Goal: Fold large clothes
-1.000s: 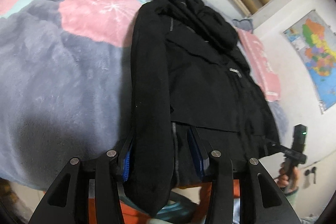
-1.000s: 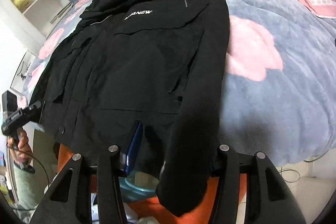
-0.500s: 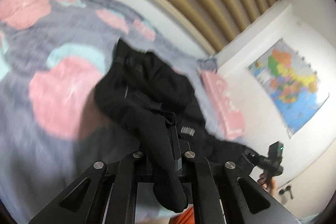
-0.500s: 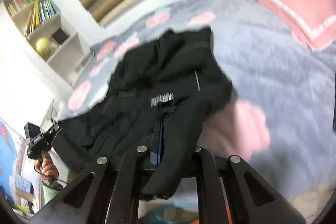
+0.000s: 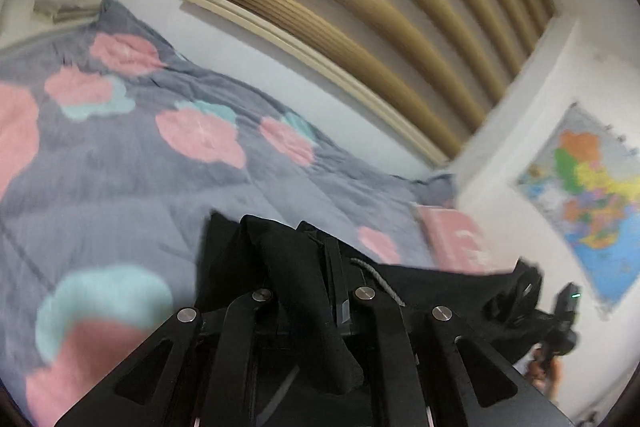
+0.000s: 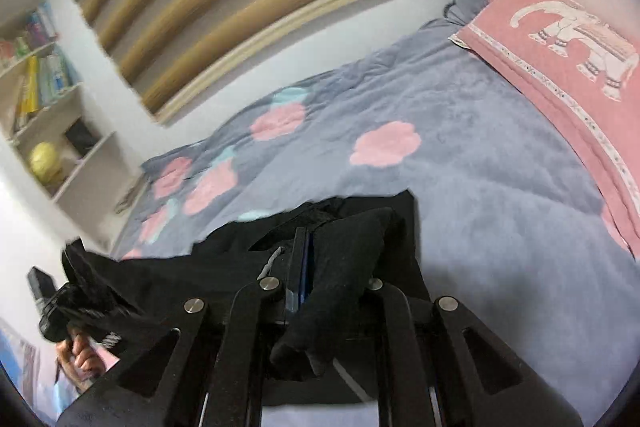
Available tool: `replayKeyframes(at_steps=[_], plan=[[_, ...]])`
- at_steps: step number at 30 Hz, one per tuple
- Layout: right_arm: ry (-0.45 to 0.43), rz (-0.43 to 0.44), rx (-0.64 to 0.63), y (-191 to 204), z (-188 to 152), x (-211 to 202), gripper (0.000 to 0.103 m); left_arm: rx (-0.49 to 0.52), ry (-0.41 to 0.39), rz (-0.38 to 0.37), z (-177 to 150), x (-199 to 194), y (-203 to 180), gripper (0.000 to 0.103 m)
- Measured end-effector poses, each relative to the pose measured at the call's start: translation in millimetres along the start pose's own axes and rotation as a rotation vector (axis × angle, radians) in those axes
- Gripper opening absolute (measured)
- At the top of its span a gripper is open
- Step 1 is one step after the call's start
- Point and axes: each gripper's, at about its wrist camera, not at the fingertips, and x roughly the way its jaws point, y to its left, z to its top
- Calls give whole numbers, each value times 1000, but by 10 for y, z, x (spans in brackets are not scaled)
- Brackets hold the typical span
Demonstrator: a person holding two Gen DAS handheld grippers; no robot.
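Note:
A large black jacket (image 5: 436, 281) is lifted by its bottom hem over the grey bed. My left gripper (image 5: 310, 269) is shut on the hem, with a sleeve end drooping back over its jaws. In the right wrist view my right gripper (image 6: 320, 251) is shut on the other side of the jacket (image 6: 224, 259), a sleeve cuff hanging over it too. The cloth stretches between the two grippers, and each shows at the far edge of the other's view, held by a hand (image 6: 82, 357). The rest of the jacket lies hidden below the raised hem.
The bed is covered by a grey blanket (image 5: 132, 163) with pink and teal flowers. A pink elephant pillow (image 6: 568, 39) lies at the head of the bed. Behind stand a blind-covered window (image 5: 360, 15), a bookshelf (image 6: 44, 99) and a wall map (image 5: 588, 195).
Both grippers closed on the jacket's hem and rose, swinging it up and forward over the bed. The views tipped up from the flat jacket to the window wall.

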Motion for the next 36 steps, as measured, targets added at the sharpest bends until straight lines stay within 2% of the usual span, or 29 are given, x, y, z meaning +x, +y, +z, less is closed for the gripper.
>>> replayKeyframes(at_steps=[3,6,7,10,12,18,20,23,25,26,27,28,29,30,31,32,34,36], plan=[[42,-89,-11,-102,55,577,14,12,19,100,32,534,64,13],[114,-181,-34,-243,-75,1166,14,-13,116,226,-49,1153,288,13],[143,-196,-36,-293,-141,1348,14,-56,181,260,-134,1429,462,13],[234,-207,-42,-450,-425,1887,15,-137,318,268,-386,1920,808,14],[204,-197,-41,-496,-498,1968,15,-148,331,262,-531,2057,922,14],[165,-164,-17,-556,-543,1926,16,-75,293,279,-593,2022,834,14],[185,-148,-23,-532,-507,1869,19,-70,281,275,-555,1990,790,14],[209,-124,-43,-479,-434,1622,26,-19,277,237,-469,1799,684,20],[185,-60,-63,-452,-373,1298,35,46,249,161,-358,1504,584,28],[170,-21,-64,-456,-356,1166,45,63,232,117,-307,1385,553,33],[142,30,-61,-468,-337,975,49,72,214,50,-250,1240,526,44],[115,48,-62,-473,-321,840,62,75,188,-39,-195,1074,513,60],[70,52,-72,-479,-307,667,79,68,151,-104,-131,878,505,70],[14,42,-87,-484,-297,500,85,68,109,-121,-87,727,496,86],[-20,36,-99,-482,-290,409,90,76,47,-137,-35,559,486,87],[-48,33,-114,-484,-277,336,90,88,9,-158,11,428,479,87],[-30,30,-144,-481,-254,384,90,91,-13,-184,67,322,499,87],[35,-11,-189,-449,-242,598,90,112,-14,-111,88,382,529,87]])
